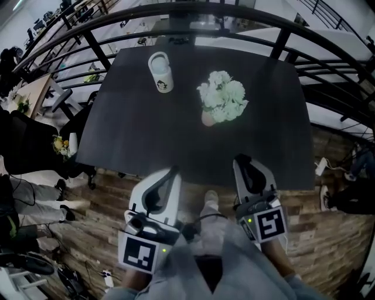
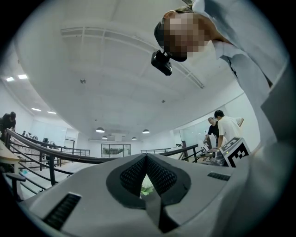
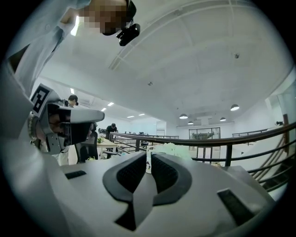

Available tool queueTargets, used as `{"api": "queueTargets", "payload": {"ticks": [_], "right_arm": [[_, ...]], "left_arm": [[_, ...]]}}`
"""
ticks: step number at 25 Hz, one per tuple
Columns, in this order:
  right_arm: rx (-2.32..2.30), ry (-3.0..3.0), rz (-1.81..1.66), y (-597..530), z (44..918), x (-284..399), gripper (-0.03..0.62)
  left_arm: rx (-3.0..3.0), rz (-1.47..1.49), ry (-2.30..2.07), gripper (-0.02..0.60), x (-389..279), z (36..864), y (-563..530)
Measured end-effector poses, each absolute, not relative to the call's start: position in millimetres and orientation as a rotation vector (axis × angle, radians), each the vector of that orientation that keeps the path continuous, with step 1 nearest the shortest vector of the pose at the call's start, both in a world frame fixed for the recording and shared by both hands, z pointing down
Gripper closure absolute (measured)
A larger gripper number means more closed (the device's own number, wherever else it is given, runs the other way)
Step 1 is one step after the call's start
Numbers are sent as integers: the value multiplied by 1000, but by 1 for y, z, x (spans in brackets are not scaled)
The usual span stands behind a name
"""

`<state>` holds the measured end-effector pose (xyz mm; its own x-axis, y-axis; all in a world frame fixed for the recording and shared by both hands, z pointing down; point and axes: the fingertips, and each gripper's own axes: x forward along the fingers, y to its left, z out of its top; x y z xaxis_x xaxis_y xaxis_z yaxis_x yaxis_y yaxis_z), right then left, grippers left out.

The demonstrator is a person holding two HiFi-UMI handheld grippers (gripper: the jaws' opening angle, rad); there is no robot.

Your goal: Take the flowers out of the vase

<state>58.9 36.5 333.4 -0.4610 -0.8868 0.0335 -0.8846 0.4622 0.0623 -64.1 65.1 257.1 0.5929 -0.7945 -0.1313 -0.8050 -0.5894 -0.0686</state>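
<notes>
A bunch of white flowers point(image 1: 222, 95) stands in a small pinkish vase point(image 1: 206, 119) right of centre on the dark table point(image 1: 135, 129). A white cup point(image 1: 160, 71) with a dark logo stands upright to the flowers' left, farther back. Both grippers hover short of the table's near edge, holding nothing. My left gripper point(image 1: 173, 171) is shut, its pads meeting at the tip point(image 2: 146, 158), and a bit of the flowers point(image 2: 146, 187) shows through the gap below them. My right gripper point(image 1: 241, 159) is shut to a thin slit point(image 3: 149, 157); the cup point(image 3: 148, 165) and flowers point(image 3: 173, 149) lie beyond it.
A curved black railing point(image 1: 246, 17) runs round the table's far side. A person in dark clothes point(image 1: 23, 146) sits at the left by another table with flowers point(image 1: 60, 145). Wooden floor point(image 1: 328, 176) lies below me. More people stand far off point(image 2: 222, 127).
</notes>
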Motion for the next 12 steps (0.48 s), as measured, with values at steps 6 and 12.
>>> {"api": "queueTargets", "payload": {"ticks": [6, 12], "right_arm": [[1480, -2616, -23, -6, 361, 70, 548], [1372, -2592, 86, -40, 397, 81, 479]], "left_arm": [[-2680, 120, 1420, 583, -49, 259, 30], [-2634, 115, 1498, 583, -44, 256, 1]]}}
